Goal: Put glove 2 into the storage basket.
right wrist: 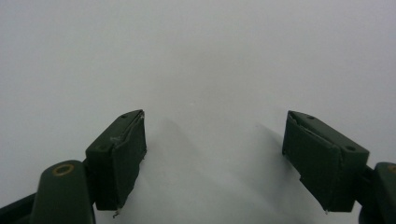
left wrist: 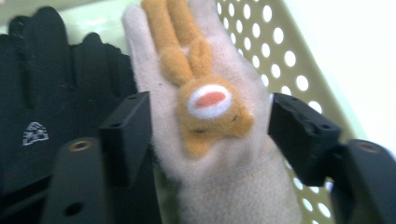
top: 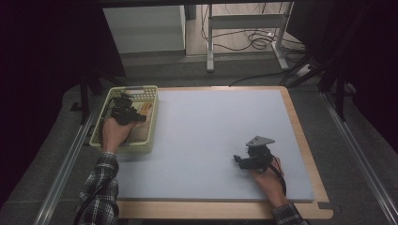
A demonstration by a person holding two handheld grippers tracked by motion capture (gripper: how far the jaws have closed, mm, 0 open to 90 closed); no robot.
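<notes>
Beside beige glove, black glove: white logo, unreadable.

A black glove with a small white emblem lies in the pale green perforated basket, which sits at the table's left edge. A light grey mat covers most of the wooden tabletop. Beyond the table, a white cabinet stands on the floor, beside the metal legs of a desk frame. Dark cables coil on the floor under that frame. A metal rail runs along the table's left side.
</notes>
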